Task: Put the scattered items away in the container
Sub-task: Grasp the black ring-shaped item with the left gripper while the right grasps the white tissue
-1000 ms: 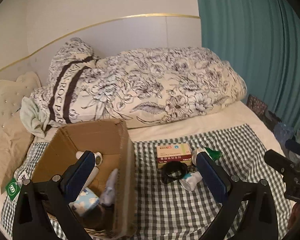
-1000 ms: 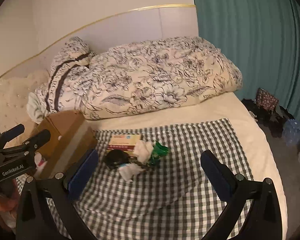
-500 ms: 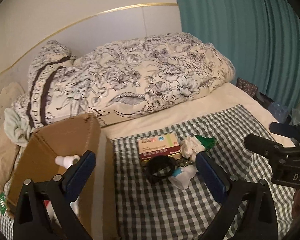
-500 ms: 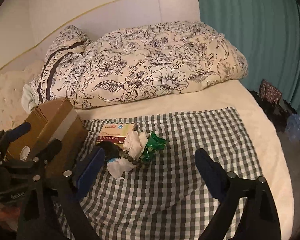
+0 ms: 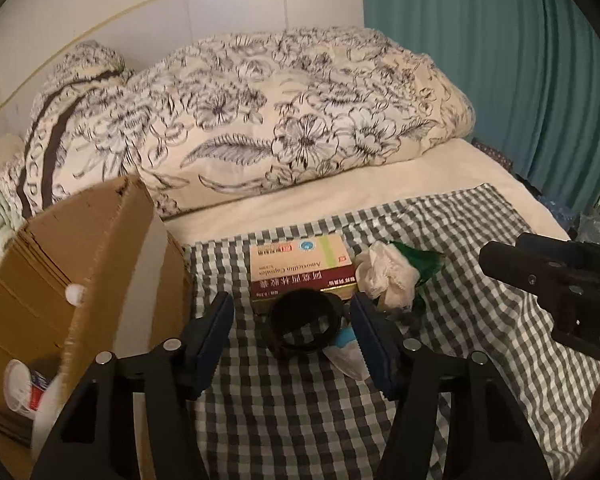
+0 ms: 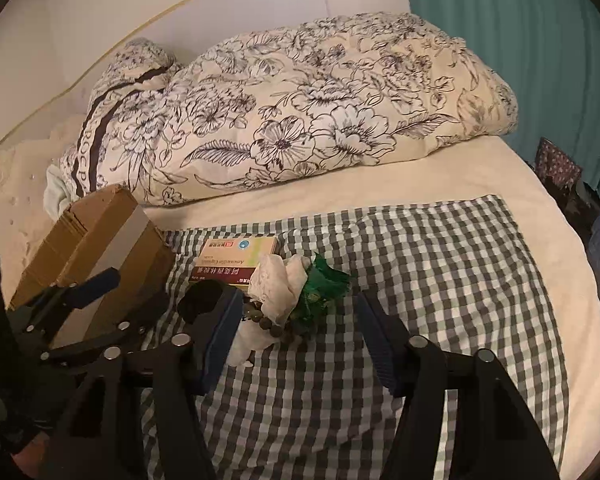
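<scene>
Checked cloth (image 5: 460,240): left hand-held gripper (image 5: 292,336) lower, narrower than before.

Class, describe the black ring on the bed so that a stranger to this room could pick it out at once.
Start at the checked cloth spread below the floral duvet. Right of the cardboard box lies a small heap of items. The black ring sits directly before the medicine box: the only dark, hollow, round piece there.

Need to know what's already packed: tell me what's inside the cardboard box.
Left wrist view: the cardboard box shows a white container with a red and blue label low down and a small white rounded piece higher up. The box wall and the gripper frame hide the rest.
</scene>
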`<state>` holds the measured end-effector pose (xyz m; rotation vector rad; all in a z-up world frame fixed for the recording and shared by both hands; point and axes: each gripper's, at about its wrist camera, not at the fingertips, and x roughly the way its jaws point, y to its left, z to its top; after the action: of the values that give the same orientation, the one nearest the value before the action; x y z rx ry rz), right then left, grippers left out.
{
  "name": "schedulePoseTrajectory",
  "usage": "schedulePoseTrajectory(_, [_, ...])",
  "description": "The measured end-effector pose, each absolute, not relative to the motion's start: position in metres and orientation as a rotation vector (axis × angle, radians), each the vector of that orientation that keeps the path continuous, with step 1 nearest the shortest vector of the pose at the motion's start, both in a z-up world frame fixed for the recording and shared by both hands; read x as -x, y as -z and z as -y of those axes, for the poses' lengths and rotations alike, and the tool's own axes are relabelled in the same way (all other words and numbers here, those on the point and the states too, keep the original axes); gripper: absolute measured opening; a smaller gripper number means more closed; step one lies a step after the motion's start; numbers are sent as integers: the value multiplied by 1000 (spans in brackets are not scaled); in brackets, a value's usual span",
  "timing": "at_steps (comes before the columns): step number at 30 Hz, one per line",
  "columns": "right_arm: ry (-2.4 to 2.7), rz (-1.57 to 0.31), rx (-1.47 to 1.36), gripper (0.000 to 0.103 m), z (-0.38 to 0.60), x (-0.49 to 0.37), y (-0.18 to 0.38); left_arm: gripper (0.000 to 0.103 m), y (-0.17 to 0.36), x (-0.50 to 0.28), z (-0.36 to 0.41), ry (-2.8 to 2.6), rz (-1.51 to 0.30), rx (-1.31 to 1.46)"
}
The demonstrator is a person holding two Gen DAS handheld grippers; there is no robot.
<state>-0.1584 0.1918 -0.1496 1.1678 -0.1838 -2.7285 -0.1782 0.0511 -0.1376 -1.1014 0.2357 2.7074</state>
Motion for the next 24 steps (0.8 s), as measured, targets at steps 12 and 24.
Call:
schedulePoseTrajectory(12, [2673,78,-1232,57,-176,186,179,62,173,208,-49,-2710,-217,1203])
schedulePoseTrajectory(24, [2655,47,-1242,57,-168,201,197,62,197,226,-41,-2694,-227,1295])
